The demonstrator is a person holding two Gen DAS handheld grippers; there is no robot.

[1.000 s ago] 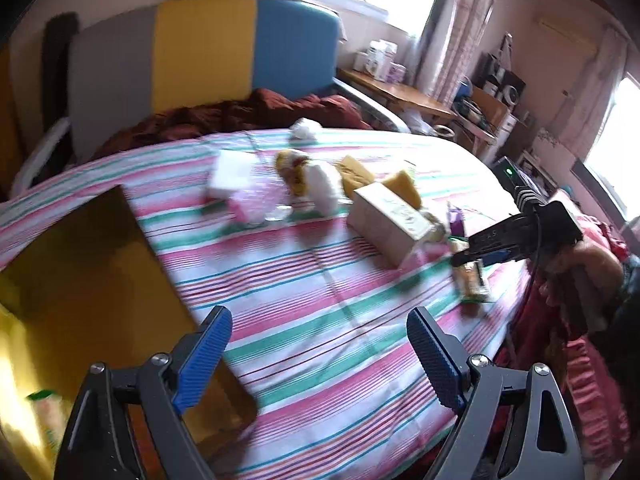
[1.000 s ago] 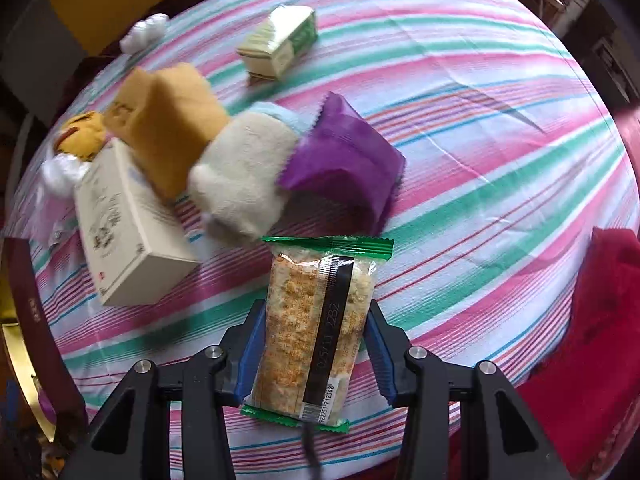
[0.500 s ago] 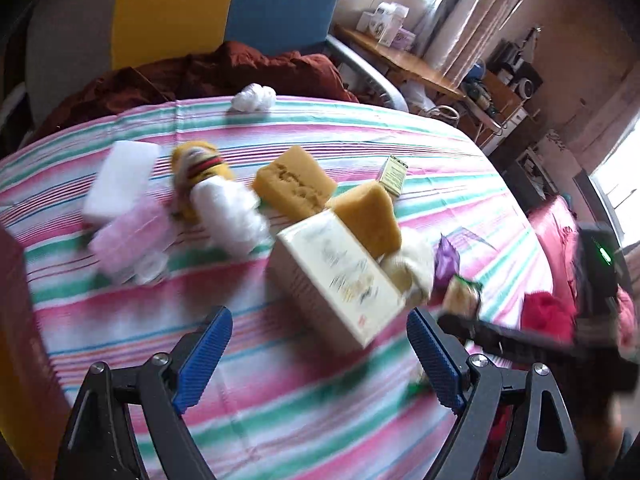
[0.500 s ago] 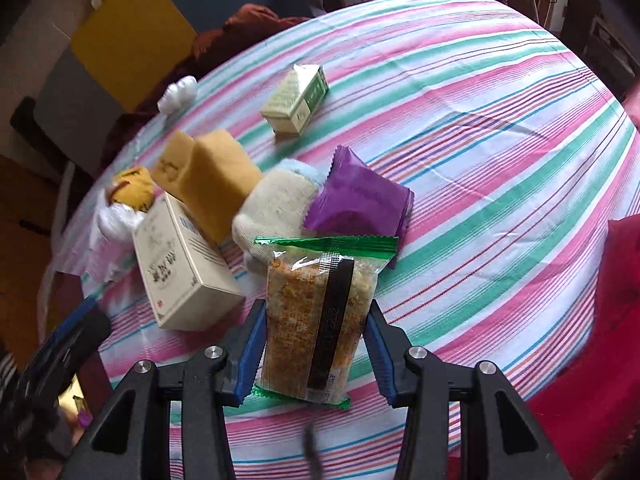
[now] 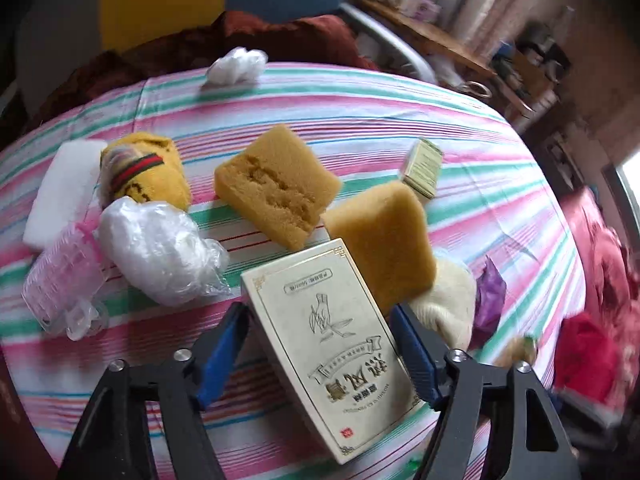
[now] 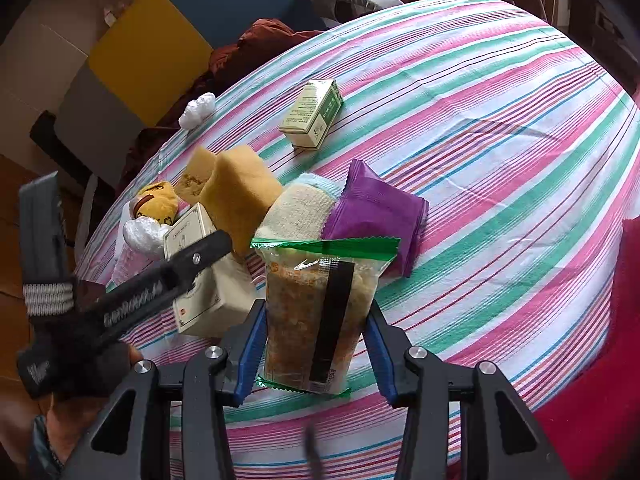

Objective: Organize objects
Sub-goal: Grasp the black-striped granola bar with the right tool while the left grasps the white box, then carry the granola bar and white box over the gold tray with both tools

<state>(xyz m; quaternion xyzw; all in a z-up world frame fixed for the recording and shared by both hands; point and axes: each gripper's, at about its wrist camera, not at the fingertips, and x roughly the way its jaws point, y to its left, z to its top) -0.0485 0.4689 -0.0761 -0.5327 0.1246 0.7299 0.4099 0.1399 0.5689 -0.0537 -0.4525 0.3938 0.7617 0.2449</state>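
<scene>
A cream printed box lies on the striped tablecloth between the fingers of my left gripper. Its jaws are closing, and a narrow gap still shows beside the left pad. The right wrist view also shows that gripper at the box. My right gripper is shut on a clear snack packet with green ends, held above the cloth. Two yellow sponges lie just behind the box.
A cream knitted piece, a purple packet and a small green-white box lie to the right. A yellow sock, a plastic-wrapped bundle, a pink container and a white block lie left.
My left gripper swept from the table's near edge over to the cream box and its jaws narrowed around it. The right gripper tilted, still holding the packet.
</scene>
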